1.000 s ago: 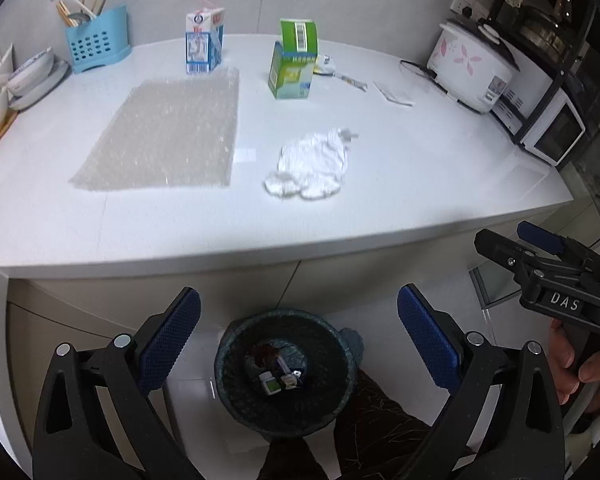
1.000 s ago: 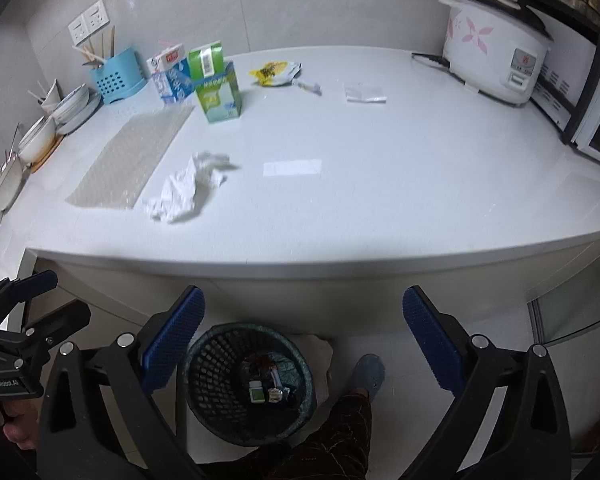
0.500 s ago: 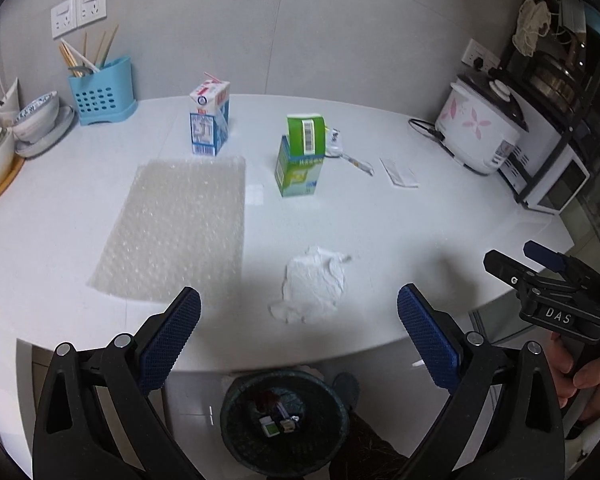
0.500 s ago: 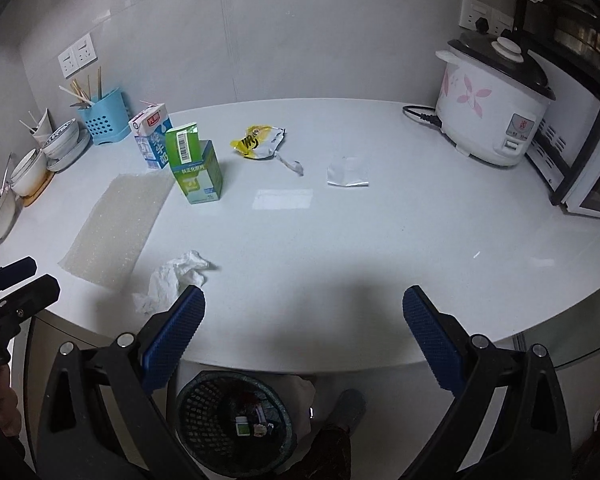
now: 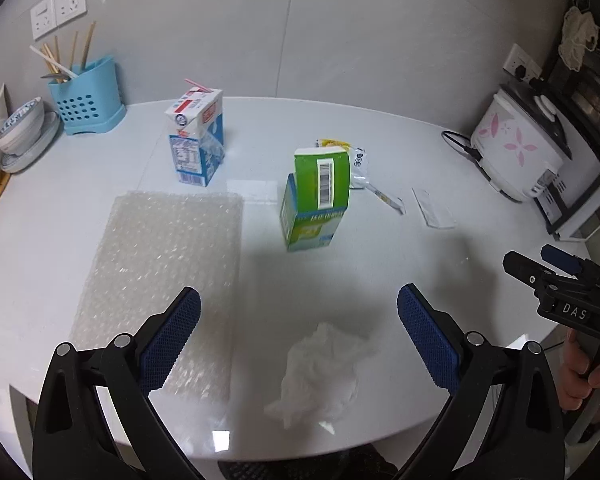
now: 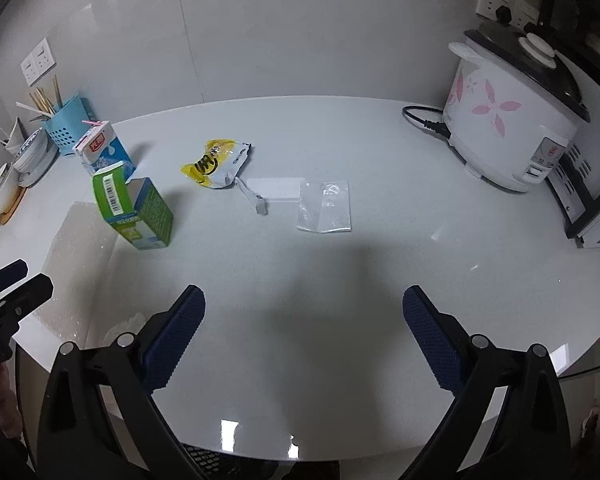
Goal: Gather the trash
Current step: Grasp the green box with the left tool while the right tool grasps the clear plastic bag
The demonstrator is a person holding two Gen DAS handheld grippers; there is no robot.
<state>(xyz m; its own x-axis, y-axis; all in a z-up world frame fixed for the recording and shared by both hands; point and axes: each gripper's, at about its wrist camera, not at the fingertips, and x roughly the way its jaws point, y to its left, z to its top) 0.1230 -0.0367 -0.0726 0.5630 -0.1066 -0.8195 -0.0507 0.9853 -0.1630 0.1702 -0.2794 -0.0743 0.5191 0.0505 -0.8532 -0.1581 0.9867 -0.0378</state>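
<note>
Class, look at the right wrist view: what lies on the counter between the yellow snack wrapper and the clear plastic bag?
In the right wrist view, a small white strip-shaped scrap lies between the yellow snack wrapper and the clear plastic bag.

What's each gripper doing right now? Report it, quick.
Left gripper: open, holding nothing, above the crumpled tissue.
Right gripper: open, holding nothing, over bare countertop.

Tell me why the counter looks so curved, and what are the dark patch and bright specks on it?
Both wrist views: fisheye lenses bend the counter edge. Right wrist view: a soft shadow darkens the counter ahead of the right gripper; lamp glare dots the near edge. Left wrist view: the crumpled tissue looks slightly blurred.
</note>
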